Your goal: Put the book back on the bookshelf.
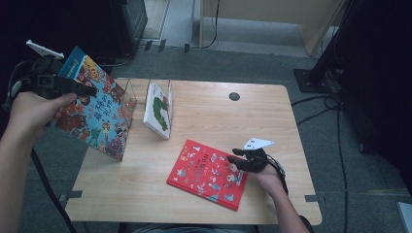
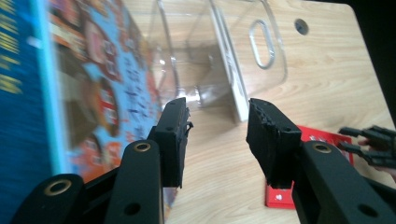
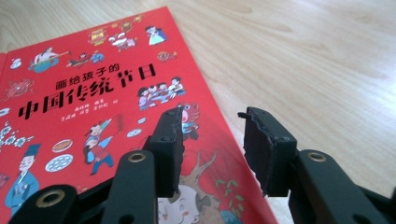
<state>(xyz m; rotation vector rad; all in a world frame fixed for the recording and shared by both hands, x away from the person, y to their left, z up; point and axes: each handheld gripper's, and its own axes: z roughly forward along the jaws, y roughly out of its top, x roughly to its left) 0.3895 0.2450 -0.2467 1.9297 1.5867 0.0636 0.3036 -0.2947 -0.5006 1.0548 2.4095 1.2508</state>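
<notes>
- Your left gripper (image 1: 80, 90) is hovering at the far left edge of the table (image 1: 252, 116), raised above it, with your hand wrapped around its body.
- Its jaws are standing about half open in the left gripper view (image 2: 217, 135), and nothing is sitting between them; bare wood and the clear rack are showing through the gap.
- The blue picture book (image 1: 94, 114) is standing tilted on its lower edge at the left end of the clear rack (image 1: 128, 94), leaning away from your left gripper. In the left gripper view the blue picture book (image 2: 60, 93) is lying just beside the left jaw; you are not gripping it, and whether the jaw is touching the cover I cannot tell.
- A white book with a green picture (image 1: 159, 110) is standing in the next slot of the rack, leaning to one side.
- Your right gripper (image 1: 232, 160) is resting low over the right edge of the red book (image 1: 206, 174), which is lying flat on the table near the front, well apart from the rack.
- In the right gripper view its jaws (image 3: 210, 140) are standing partly open above the red cover (image 3: 93, 102), one over the book and the other past its edge over the wood; they are clamping nothing.
</notes>
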